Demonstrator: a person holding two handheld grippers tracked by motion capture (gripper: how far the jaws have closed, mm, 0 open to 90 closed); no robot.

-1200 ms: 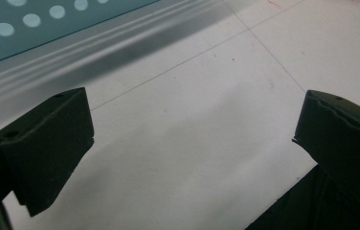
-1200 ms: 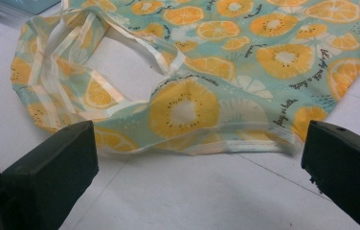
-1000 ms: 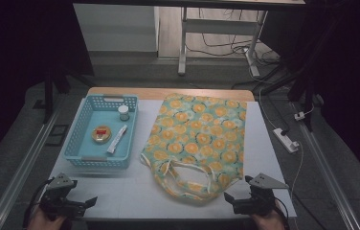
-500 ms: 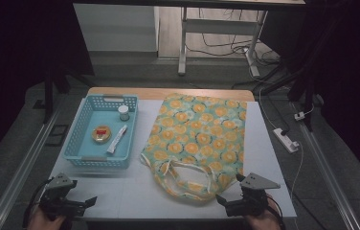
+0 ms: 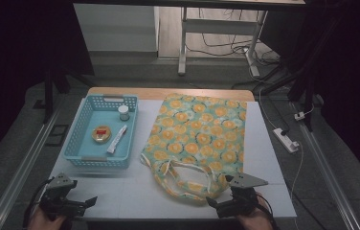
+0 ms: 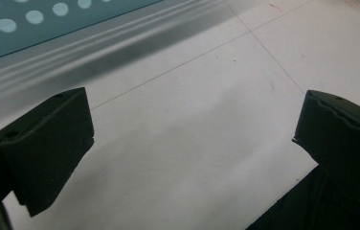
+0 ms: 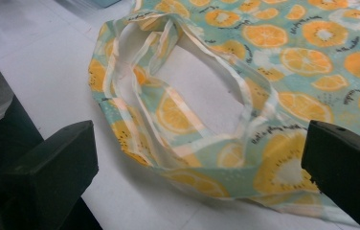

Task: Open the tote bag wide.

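Right gripper (image 5: 216,203) sits at the near edge of the bench (image 5: 269,158), jaws spread wide and holding nothing — it points at the mouth of the bag (image 5: 199,141). Seen along its own jaws, the bag's (image 7: 245,96) open mouth and pale handles (image 7: 168,96) lie just ahead, between the two black jaws but not touching them. That bag is a flat cloth one printed with orange slices on a blue-green ground, spread over the middle of the bench, its mouth towards the person.

Left gripper (image 5: 89,203) rests at the near left corner, well apart from the bag — jaws wide open too, with bare white bench (image 6: 192,143) between them. Just beyond it stands a blue basket (image 5: 84,160), left of the bag, with a small jar (image 5: 123,112), a round tin (image 5: 101,134) and a tube (image 5: 117,140) inside.
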